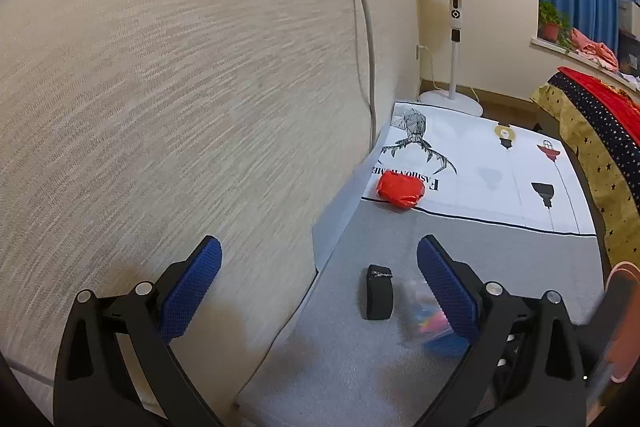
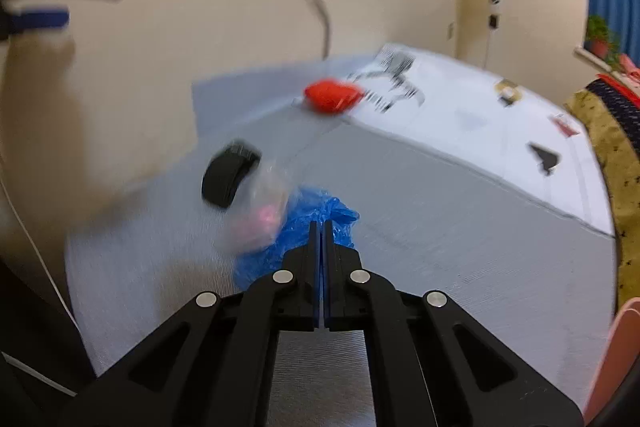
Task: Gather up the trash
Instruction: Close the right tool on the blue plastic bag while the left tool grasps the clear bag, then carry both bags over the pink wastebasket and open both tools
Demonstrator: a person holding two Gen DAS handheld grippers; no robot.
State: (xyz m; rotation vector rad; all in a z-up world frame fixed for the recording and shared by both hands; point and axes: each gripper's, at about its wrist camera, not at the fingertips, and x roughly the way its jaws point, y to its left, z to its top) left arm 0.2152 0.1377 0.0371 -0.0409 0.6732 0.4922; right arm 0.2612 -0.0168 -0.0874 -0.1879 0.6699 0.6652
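On the grey bench (image 2: pixel 440 227), the right claw (image 2: pixel 321 227) is clamped tight on the blue bag (image 2: pixel 320 211). Left claw (image 1: pixel 320 267) stands wide and empty. Red wad (image 1: pixel 400 190) lies farther off; black roll (image 1: pixel 379 291) near the bag.

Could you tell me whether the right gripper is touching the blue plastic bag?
Touching: in the right wrist view the right gripper has its jaws shut with crumpled blue plastic bag bunched around the tips.
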